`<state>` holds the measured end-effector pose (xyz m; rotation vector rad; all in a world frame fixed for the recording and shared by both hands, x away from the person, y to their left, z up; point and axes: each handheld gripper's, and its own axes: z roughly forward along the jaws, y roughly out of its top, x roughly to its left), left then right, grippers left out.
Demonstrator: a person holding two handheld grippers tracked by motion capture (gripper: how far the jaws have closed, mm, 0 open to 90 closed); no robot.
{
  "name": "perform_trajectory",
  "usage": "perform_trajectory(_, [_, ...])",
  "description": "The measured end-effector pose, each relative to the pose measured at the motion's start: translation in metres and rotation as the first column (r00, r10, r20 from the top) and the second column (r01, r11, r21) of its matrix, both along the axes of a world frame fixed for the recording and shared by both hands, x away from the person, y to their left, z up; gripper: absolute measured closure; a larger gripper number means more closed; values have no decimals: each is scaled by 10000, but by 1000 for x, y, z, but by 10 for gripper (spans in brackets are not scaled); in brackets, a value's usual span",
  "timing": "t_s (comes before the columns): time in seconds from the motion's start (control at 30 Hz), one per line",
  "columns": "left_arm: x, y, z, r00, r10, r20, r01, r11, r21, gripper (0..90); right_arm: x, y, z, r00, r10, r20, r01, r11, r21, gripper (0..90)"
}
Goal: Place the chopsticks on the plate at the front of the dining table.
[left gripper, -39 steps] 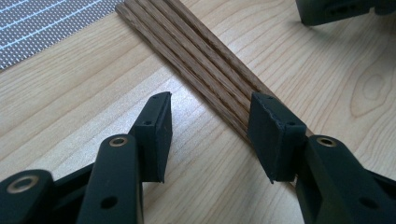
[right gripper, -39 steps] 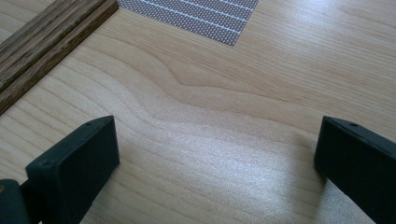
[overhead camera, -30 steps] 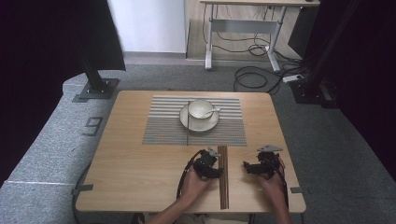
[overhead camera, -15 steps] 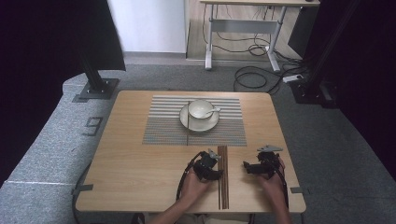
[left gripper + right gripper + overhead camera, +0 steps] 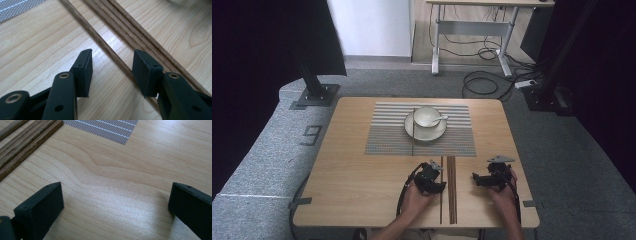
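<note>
Lying on the wooden table (image 5: 352,190), one chopstick (image 5: 105,46) runs between the parted jaws of our left gripper (image 5: 112,72), neither pad pressing it. Just beside it lie the other chopsticks (image 5: 451,187). Our right gripper (image 5: 115,202) rests with jaws wide apart over bare wood. Farther off, a cup (image 5: 427,118) sits on its saucer (image 5: 412,131) on a striped placemat (image 5: 382,140).
</note>
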<state>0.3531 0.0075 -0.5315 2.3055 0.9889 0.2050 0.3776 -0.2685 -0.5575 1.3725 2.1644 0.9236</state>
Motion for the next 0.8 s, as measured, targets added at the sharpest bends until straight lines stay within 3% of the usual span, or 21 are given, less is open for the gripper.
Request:
perform_trajectory(0.37, [-4, 11, 1, 10000, 53, 18, -53, 9999, 137, 514, 0, 0, 0, 10000, -10, -13, 10, 10000, -3, 0])
perform_trajectory(0.63, [-5, 19, 1, 9996, 278, 108, -280, 9994, 204, 614, 0, 0, 0, 10000, -4, 1, 4, 10000, 0, 0])
perform_trajectory(0.8, [-6, 23, 1, 9987, 442, 256, -450, 9985, 317, 632, 0, 0, 0, 10000, -4, -2, 4, 10000, -6, 0])
